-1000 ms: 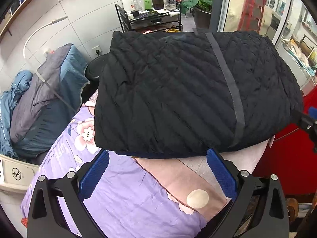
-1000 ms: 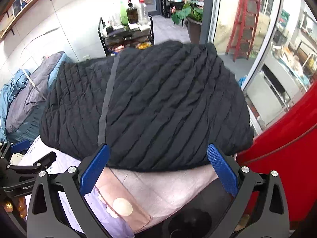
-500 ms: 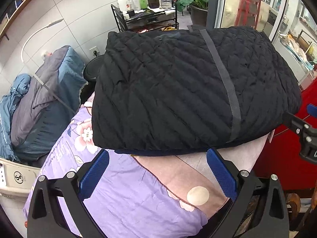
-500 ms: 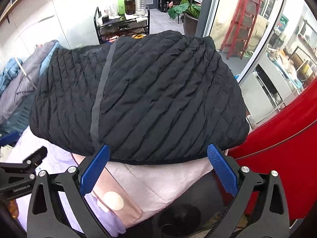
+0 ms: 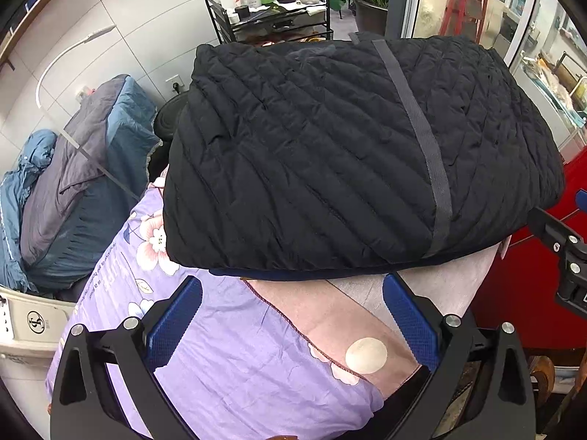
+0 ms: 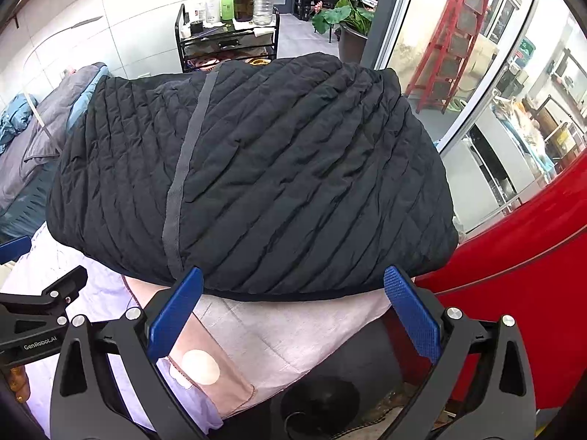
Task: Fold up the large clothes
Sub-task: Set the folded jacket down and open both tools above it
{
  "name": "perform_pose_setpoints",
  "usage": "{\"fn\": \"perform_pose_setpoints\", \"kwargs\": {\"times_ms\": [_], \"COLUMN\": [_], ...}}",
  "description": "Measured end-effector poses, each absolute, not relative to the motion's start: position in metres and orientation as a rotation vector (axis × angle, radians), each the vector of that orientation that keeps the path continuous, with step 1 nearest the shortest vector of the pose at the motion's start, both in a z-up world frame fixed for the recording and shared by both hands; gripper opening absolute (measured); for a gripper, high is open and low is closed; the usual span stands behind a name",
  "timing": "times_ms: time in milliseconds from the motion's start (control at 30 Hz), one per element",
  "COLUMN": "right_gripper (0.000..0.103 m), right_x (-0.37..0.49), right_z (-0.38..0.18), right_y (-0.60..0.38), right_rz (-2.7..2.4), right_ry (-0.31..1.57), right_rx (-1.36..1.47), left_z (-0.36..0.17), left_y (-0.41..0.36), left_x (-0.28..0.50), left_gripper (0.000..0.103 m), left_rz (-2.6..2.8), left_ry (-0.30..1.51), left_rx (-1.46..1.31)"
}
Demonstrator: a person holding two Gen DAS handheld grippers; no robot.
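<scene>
A black quilted jacket [image 5: 330, 154] with a grey stripe lies folded into a thick rectangle on a table draped with a purple floral cloth [image 5: 227, 359] and a pink cloth [image 6: 293, 330]. It also shows in the right wrist view [image 6: 275, 168]. My left gripper [image 5: 291, 315] is open and empty, just in front of the jacket's near edge on the left side. My right gripper [image 6: 293, 308] is open and empty, at the near edge on the right side. Each gripper shows at the edge of the other's view.
A pile of blue and grey bedding [image 5: 73, 176] lies to the left. A black cart with bottles [image 5: 271, 11] stands behind the table. A red surface [image 6: 513, 286] runs along the right. A white bin [image 5: 25, 326] stands at lower left.
Both grippers have risen and drawn back slightly from the jacket, and the right one has drifted right. The jacket has not moved. Both stay open.
</scene>
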State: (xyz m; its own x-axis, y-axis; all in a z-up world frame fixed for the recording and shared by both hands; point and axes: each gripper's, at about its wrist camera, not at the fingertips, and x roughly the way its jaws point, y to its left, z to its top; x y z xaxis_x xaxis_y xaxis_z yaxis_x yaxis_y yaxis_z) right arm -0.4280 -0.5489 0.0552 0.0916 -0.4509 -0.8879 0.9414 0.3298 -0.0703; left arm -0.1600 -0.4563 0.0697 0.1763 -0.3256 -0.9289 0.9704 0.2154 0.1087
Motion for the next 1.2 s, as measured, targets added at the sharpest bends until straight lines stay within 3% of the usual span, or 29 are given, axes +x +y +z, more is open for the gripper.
{"fn": "perform_pose_setpoints", "kwargs": {"times_ms": [1200], "right_gripper": [0.098], "right_x": [-0.415], "right_z": [0.054], "right_y": [-0.549], "right_rz": [-1.119], "right_ry": [1.016], "right_rx": [0.616], "left_z": [0.069], "left_y": [-0.463], "left_x": [-0.158], "left_gripper": [0.097], "left_rz": [-1.145], "left_ry": [0.975], "left_rx": [0.855]}}
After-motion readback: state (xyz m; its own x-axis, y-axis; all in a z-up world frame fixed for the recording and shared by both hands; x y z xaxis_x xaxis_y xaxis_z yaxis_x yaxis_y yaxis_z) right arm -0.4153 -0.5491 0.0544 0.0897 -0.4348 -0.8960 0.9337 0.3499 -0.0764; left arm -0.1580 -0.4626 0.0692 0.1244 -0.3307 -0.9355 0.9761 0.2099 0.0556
